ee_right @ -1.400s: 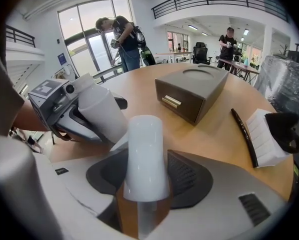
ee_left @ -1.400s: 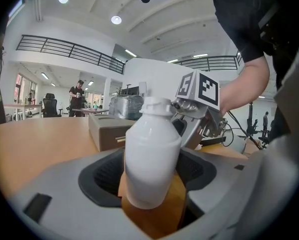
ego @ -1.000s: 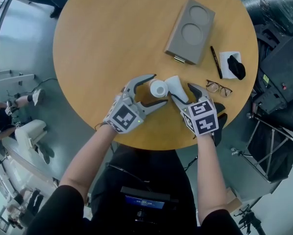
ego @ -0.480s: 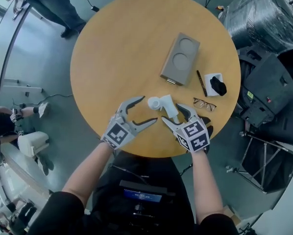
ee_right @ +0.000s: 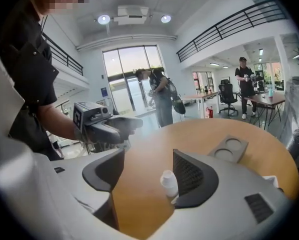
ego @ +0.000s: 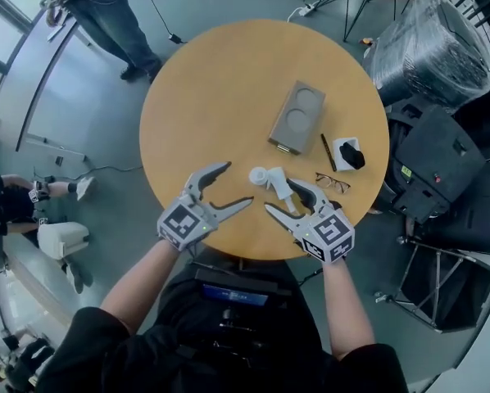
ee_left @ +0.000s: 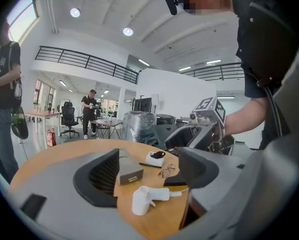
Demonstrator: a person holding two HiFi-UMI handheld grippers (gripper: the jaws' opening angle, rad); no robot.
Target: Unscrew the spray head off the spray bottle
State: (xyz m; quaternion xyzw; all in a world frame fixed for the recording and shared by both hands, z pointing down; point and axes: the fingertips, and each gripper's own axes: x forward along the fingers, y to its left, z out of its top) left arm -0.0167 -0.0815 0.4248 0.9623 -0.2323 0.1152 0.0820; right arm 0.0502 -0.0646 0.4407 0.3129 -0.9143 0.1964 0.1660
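Observation:
A small white spray bottle [ego: 269, 178] lies on the round wooden table [ego: 212, 97] near its front edge, a short round part at the left and a longer white part to the right. My left gripper [ego: 237, 183] is open just left of it, not touching; the bottle [ee_left: 148, 199] shows between and beyond its jaws. My right gripper [ego: 279, 196] is open on the near right side, its far fingertip close to the bottle's right end. In the right gripper view the bottle's round end [ee_right: 168, 182] stands next to the right jaw's pad.
Behind the bottle are a grey block with two round recesses [ego: 296, 117], a black pen [ego: 328, 152], a pair of glasses [ego: 333, 182] and a white box holding a black object [ego: 347, 154]. Black equipment cases [ego: 442, 162] stand right of the table. A person stands at the far left.
Both grippers have drawn back toward me from the white bottle; the left jaws no longer bracket its round end. The head view has pulled farther away from the table.

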